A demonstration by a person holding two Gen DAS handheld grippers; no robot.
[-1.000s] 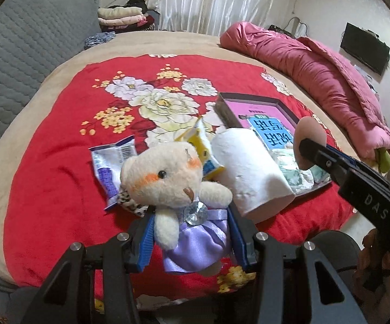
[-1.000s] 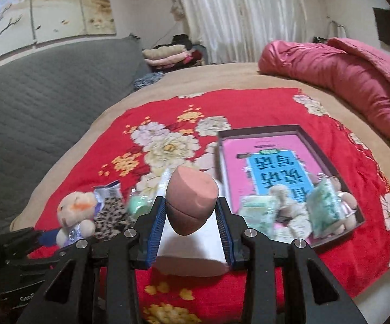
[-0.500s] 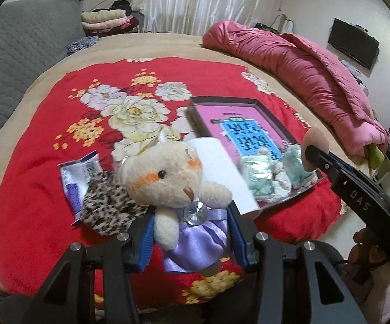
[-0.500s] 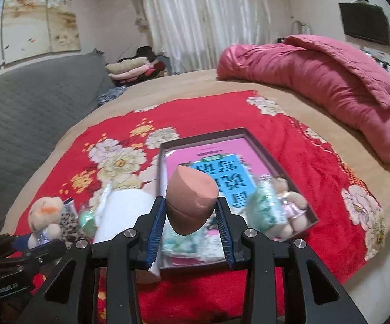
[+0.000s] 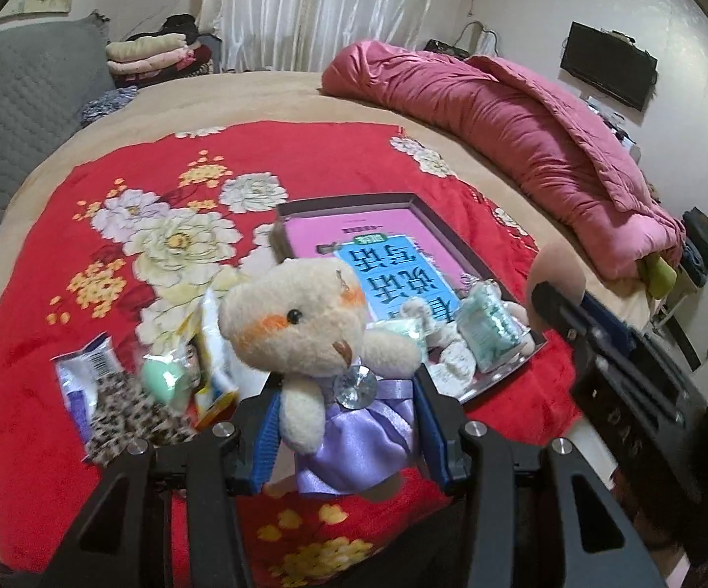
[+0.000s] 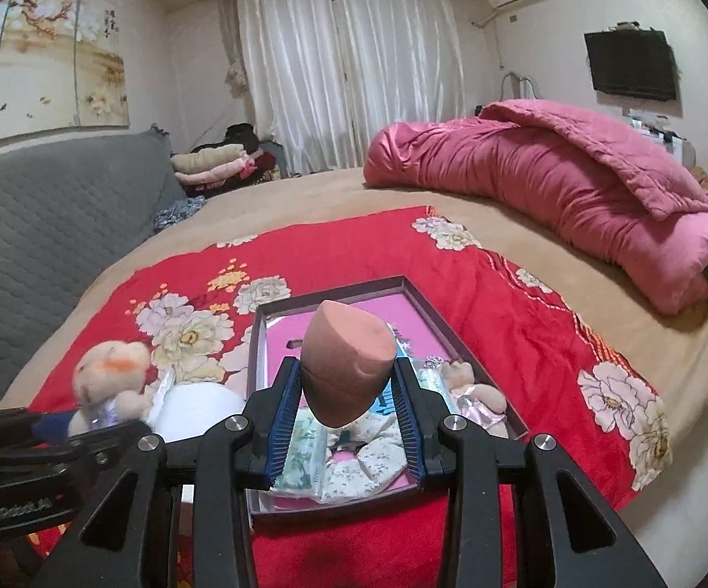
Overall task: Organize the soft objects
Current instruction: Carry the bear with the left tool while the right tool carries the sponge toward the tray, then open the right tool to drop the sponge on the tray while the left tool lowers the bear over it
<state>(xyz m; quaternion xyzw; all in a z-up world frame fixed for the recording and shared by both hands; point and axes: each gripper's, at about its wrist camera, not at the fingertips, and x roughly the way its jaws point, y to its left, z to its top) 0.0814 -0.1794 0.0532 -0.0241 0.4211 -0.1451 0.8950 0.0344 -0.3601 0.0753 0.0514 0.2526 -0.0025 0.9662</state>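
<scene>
Soft objects are partly sorted: the shallow box on the red floral blanket already holds a small plush in pink, a folded floral cloth and greenish packets, while a white roll, a leopard-print piece, a green sponge and snack packets lie outside it, to its left. Two items are in the air. The left gripper, tilted down over the blanket beside the box, is clamped on the teddy bear at its purple skirt. The right gripper, angled shallowly over the box's near end, pinches the beige makeup sponge.
</scene>
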